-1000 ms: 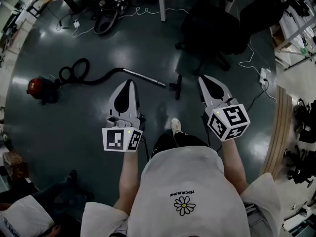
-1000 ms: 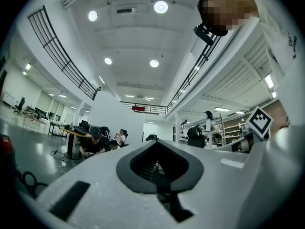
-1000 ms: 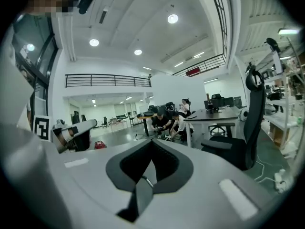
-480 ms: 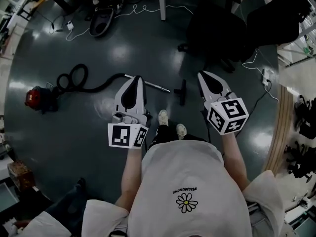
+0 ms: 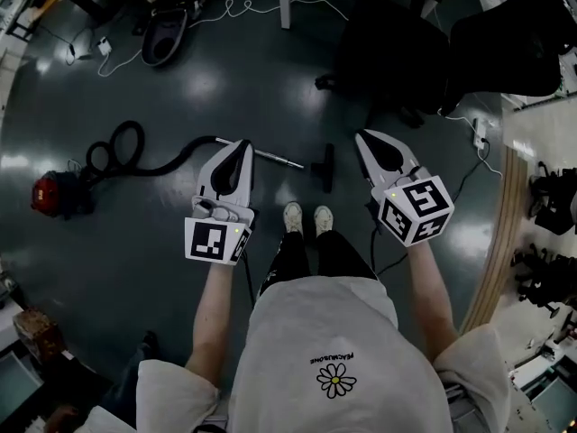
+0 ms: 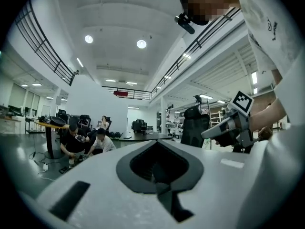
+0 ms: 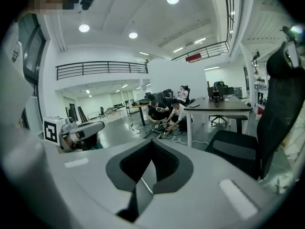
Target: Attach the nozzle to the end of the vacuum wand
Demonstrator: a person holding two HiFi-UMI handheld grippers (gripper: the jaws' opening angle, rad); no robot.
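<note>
Dark workshop floor (image 5: 225, 70) | we have walked closer, so wand (image 5: 275, 158) and nozzle (image 5: 326, 167) lie apart just beyond our shoes (image 5: 293, 215) | left gripper (image 5: 243, 142) and right gripper (image 5: 361, 136) pressed together, empty, hovering above | reaching down comes next

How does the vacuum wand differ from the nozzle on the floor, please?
The wand is silvery, long and thin; the nozzle is black and short. The wand joins a black hose; the nozzle lies loose, apart from the wand's end. Both lie on the dark floor.
</note>
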